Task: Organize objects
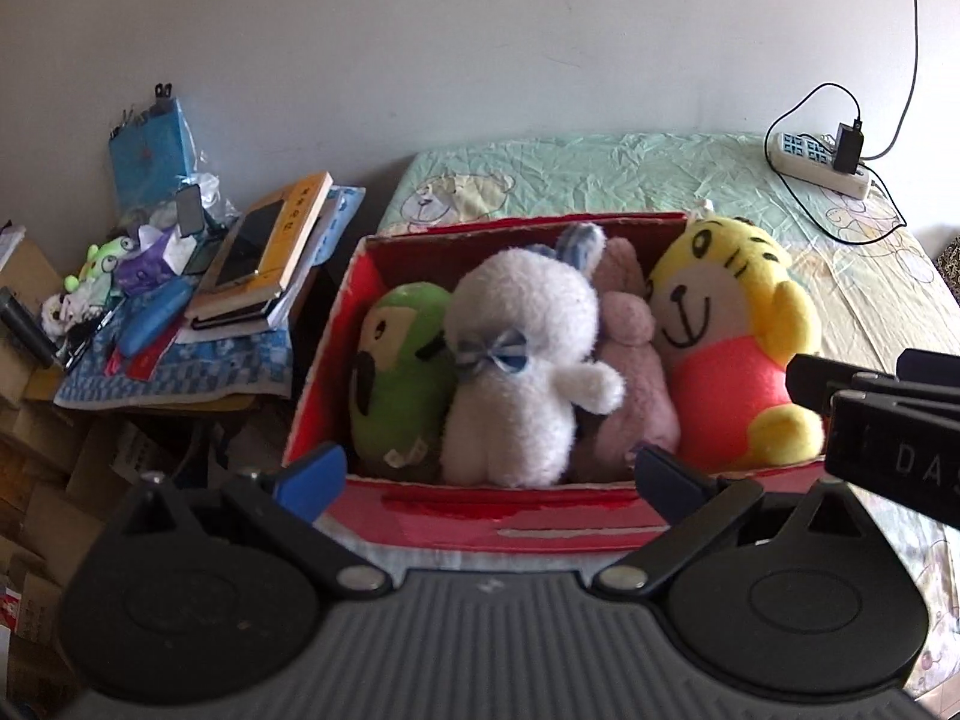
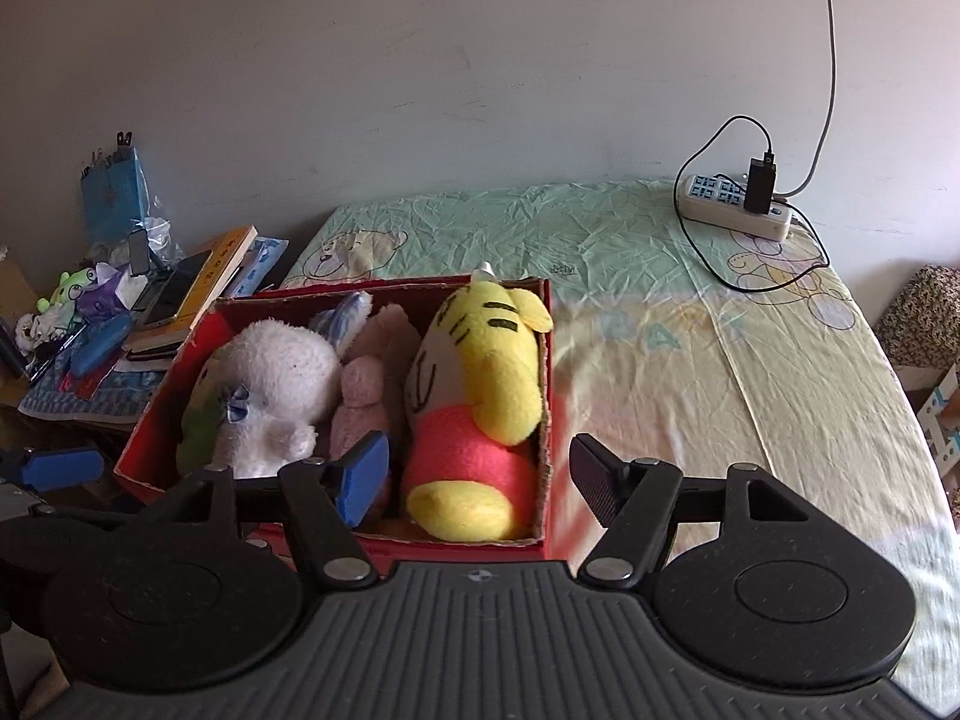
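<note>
The left gripper [image 1: 489,468] is hovering with its blue-padded fingers spread wide apart and nothing between them, just in front of the near wall of the red cardboard box [image 1: 498,519]. The right gripper [image 2: 477,480] is likewise standing apart and empty, hanging above the box's near right corner, one finger over the toys and the other outside the box wall.

Inside the box, four soft toys are sitting packed side by side: a green plush with a dark mouth patch [image 1: 399,378] at the left, a white fluffy rabbit with a blue ribbon bow [image 1: 522,372] touching it, a pale pink plush [image 1: 630,372] wedged behind and beside the rabbit, and a yellow tiger plush in a pink shirt [image 1: 729,348] filling the right end. The box is resting on a bed sheet printed with cartoon bears [image 2: 690,324], near its left edge.

The main risk, as I judge it, is the box itself: any push from either gripper could be nudging it toward the bed's edge and the cluttered side table of books [image 1: 258,264]. The tiger is also rising above the rim, so a passing finger could be catching it and tipping it out.

Both grippers are pointing forward and slightly downward, roughly level, side by side.
</note>
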`<state>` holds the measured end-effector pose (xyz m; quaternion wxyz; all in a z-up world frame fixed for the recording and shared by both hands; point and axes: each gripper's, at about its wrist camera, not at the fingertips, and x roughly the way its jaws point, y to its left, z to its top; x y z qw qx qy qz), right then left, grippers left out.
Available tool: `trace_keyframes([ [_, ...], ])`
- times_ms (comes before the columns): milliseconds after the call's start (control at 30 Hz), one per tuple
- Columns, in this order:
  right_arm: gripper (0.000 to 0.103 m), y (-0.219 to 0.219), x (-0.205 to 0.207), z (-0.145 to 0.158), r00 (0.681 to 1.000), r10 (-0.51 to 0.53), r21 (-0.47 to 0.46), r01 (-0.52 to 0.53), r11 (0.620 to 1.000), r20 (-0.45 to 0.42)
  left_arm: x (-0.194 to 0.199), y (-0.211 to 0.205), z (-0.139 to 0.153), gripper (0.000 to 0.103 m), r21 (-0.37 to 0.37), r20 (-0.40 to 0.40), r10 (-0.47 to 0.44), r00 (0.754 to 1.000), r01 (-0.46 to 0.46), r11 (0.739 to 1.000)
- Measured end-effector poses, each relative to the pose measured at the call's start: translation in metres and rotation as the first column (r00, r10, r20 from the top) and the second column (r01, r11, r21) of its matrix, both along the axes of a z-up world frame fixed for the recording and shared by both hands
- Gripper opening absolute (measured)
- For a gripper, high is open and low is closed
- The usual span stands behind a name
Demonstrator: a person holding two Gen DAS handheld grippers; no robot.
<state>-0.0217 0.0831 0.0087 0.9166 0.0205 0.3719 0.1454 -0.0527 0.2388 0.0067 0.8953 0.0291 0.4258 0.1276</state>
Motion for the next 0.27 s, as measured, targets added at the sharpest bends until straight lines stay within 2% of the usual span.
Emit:
trace_keyframes([
  [133,0.07,0.014,0.002,-0.002,1.0,-0.02,0.005,0.02,1.0,-0.004,0.004,0.019,-0.001,0.101,-0.02,0.007,-0.031,0.999,0.032,0.999],
  [267,0.07,0.022,0.001,-0.002,0.999,-0.045,0.001,0.045,0.999,0.005,0.006,0.029,0.001,0.1,-0.008,0.035,-0.045,0.998,0.045,0.999],
])
